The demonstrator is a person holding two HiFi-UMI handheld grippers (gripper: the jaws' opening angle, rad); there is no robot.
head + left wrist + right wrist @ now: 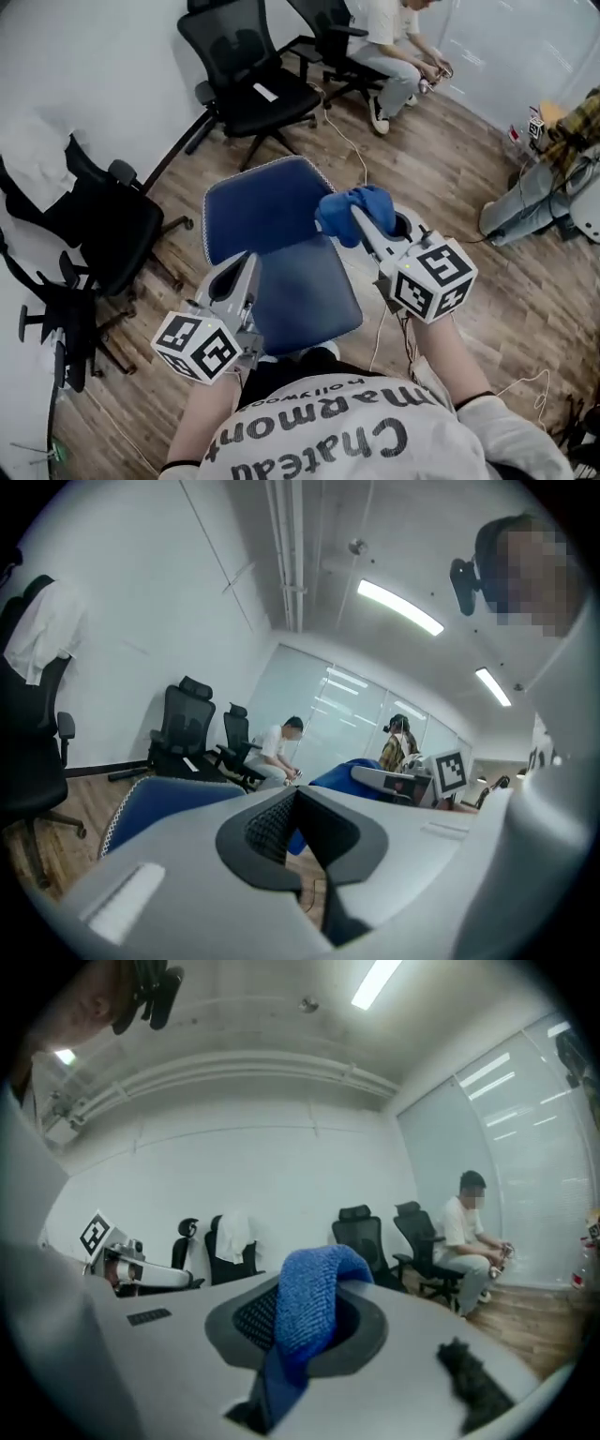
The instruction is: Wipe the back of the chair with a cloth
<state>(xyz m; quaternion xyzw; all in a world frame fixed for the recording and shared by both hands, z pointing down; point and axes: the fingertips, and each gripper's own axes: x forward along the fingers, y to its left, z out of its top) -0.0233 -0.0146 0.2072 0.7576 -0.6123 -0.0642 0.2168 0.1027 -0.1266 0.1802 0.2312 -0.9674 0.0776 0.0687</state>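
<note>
A blue padded chair point(267, 211) stands right in front of me, its white-stitched panel farther away and a darker blue panel point(309, 295) nearer. My right gripper point(359, 217) is shut on a bunched blue cloth point(347, 211), held at the right edge of the stitched panel; whether it touches cannot be told. In the right gripper view the cloth point(309, 1302) loops out of the closed jaws of the right gripper point(300, 1326). My left gripper point(246, 264) hovers over the chair's left side, shut and empty. In the left gripper view its closed jaws point(296, 832) face the stitched panel point(155, 803).
Black office chairs stand at the back point(253, 80) and at the left point(108, 225), one draped with a white garment point(37, 155). A seated person point(384, 42) is at the far back. Cables point(356, 150) trail on the wooden floor. Grey equipment point(539, 202) lies at the right.
</note>
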